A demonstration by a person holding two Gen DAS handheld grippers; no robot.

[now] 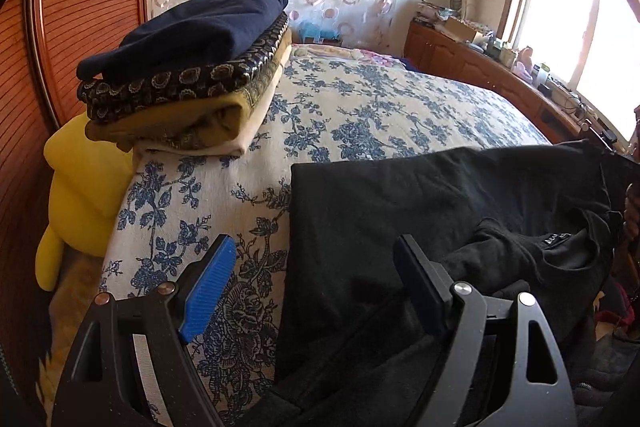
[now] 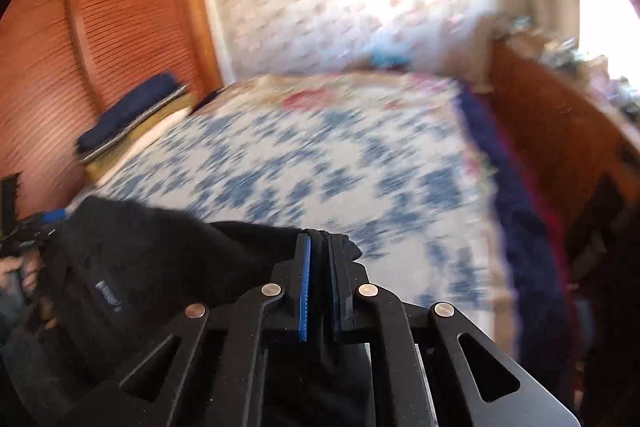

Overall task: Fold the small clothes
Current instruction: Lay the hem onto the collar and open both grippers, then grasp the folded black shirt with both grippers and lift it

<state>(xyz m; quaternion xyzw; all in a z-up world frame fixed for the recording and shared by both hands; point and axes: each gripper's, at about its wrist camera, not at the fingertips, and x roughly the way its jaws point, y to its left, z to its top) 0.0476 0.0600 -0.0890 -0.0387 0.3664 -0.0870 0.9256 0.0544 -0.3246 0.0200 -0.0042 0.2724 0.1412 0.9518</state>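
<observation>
Left wrist view: left gripper (image 1: 316, 283) low over the near edge of the bed (image 1: 360, 99), its 2 fingers spread wide apart, holding nothing. Blue pad on one finger (image 1: 208, 291) over the blue-flowered bedspread, the other finger over a black garment (image 1: 420, 203). Garment lying rumpled on the near right part of the bed, a small label showing near its right side, one edge lifted toward the far right of the frame. Stack of folded clothes (image 1: 188, 67) on the far left corner of the bed, a navy piece on top, a patterned dark one and an olive one beneath. Yellow cushion (image 1: 80, 187) beside the bed under that stack. Wooden slatted doors (image 1: 80, 7) to the left, a window (image 1: 580, 7) to the right.

Right wrist view, much blurred: right gripper (image 2: 320, 291) with fingers pressed together, pinching an edge of the black garment (image 2: 160, 259). Cloth hanging away to the left below the fingers. Stack of folded clothes (image 2: 132, 115) at the far left edge of the bed (image 2: 340, 155).
</observation>
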